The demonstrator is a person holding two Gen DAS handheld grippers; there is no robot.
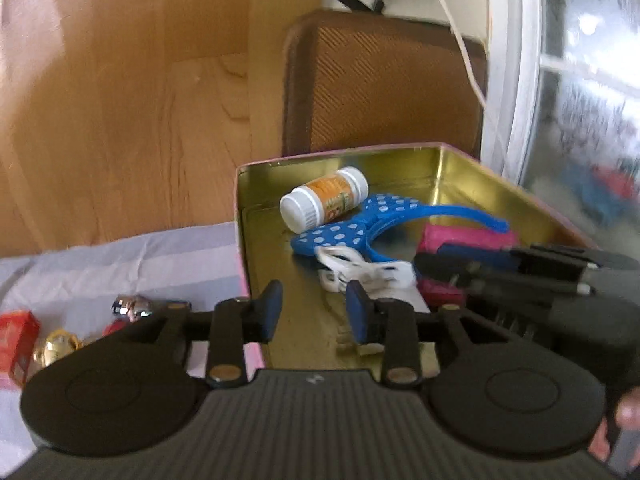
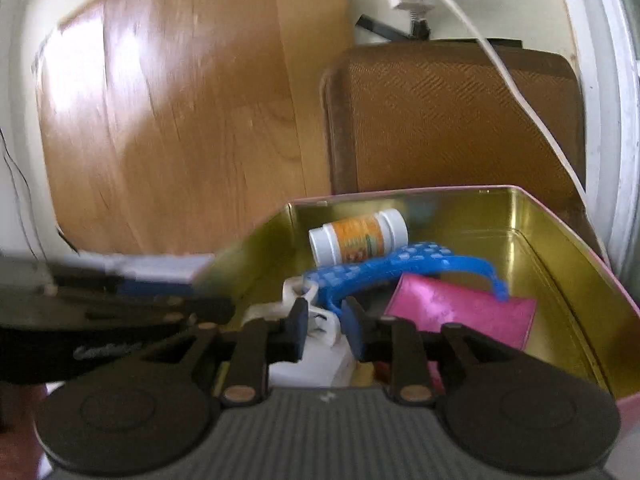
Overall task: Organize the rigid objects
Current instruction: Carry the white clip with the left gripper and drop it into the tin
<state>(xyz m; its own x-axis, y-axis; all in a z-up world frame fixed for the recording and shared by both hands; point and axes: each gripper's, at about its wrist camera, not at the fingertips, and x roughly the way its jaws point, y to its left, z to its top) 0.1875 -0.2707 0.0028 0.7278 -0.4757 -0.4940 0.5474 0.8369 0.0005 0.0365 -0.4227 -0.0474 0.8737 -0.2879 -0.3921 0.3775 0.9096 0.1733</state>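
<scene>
The tin (rigid, light, slippery walls) holds 1 bottle, 1 blue bow, 1 white clip. Left gripper and right gripper are both parted, empty. Grasp the bottle across its body.

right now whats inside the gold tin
In the tin: a pill bottle on its side, a blue dotted bow headband, white plastic clips, a pink box. Grippers hide the near part.
</scene>
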